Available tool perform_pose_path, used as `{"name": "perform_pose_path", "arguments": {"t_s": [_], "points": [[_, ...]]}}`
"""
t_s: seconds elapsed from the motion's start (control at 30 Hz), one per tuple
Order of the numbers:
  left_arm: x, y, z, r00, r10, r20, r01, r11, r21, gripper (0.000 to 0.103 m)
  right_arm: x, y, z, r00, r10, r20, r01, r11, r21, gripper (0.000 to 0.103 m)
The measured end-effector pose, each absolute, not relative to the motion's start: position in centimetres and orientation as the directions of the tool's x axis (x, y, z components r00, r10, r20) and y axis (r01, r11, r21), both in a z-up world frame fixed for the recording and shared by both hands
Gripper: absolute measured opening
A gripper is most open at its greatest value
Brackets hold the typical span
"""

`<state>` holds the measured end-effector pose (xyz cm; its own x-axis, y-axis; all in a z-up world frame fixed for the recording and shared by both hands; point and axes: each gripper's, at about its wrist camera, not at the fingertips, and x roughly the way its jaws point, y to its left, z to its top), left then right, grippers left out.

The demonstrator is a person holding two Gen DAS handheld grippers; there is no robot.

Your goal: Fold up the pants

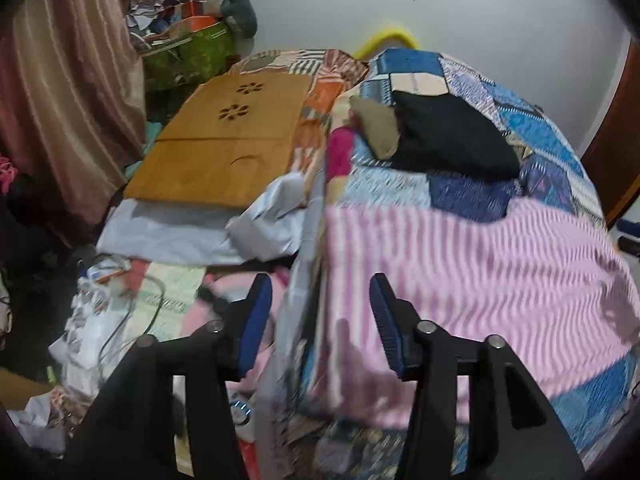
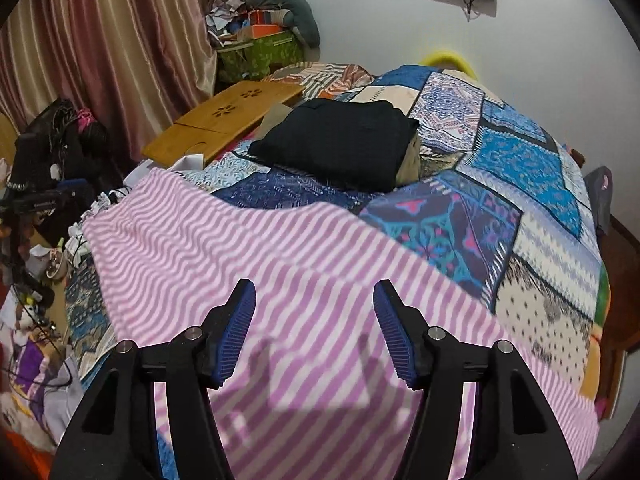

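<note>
Pink-and-white striped pants (image 2: 288,264) lie spread flat across the near part of a patchwork-quilted bed (image 2: 520,152); they also show in the left wrist view (image 1: 460,272). My right gripper (image 2: 314,324) is open and empty, hovering just above the middle of the pants. My left gripper (image 1: 320,316) is open and empty, over the left edge of the pants and of the bed (image 1: 500,92). A folded black garment (image 2: 340,144) on a tan one sits farther back on the quilt, also seen in the left wrist view (image 1: 452,136).
A wooden lap tray (image 1: 224,144) lies left of the bed on pale cloth. Cluttered floor with cables and papers (image 1: 112,304) lies below it. A striped curtain (image 2: 100,40) hangs at left, a green box (image 2: 260,52) stands in the corner, and a wooden door (image 1: 616,128) is at right.
</note>
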<state>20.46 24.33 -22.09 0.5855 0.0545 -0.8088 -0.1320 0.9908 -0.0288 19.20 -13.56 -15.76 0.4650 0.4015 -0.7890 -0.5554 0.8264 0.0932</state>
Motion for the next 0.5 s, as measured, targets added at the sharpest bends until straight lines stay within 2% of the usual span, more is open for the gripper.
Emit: {"name": "perform_pose_path", "arguments": {"t_s": [0.17, 0.4, 0.5], "points": [[24.3, 23.4, -23.2, 0.568, 0.037, -0.822, -0.119, 0.992, -0.038, 0.059, 22.9, -12.6, -16.8, 0.436, 0.404, -0.804, -0.566, 0.818, 0.104, 0.058], [28.3, 24.2, -27.1, 0.467, -0.001, -0.884, -0.138, 0.988, -0.074, 0.059, 28.2, -9.7, -19.8, 0.346, 0.415, -0.841, -0.609, 0.782, 0.135, 0.058], [28.9, 24.4, -28.4, 0.444, 0.003, -0.896, -0.139, 0.988, -0.066, 0.069, 29.8, -8.2, -21.2, 0.298, 0.428, -0.853, -0.633, 0.758, 0.159, 0.058]]}}
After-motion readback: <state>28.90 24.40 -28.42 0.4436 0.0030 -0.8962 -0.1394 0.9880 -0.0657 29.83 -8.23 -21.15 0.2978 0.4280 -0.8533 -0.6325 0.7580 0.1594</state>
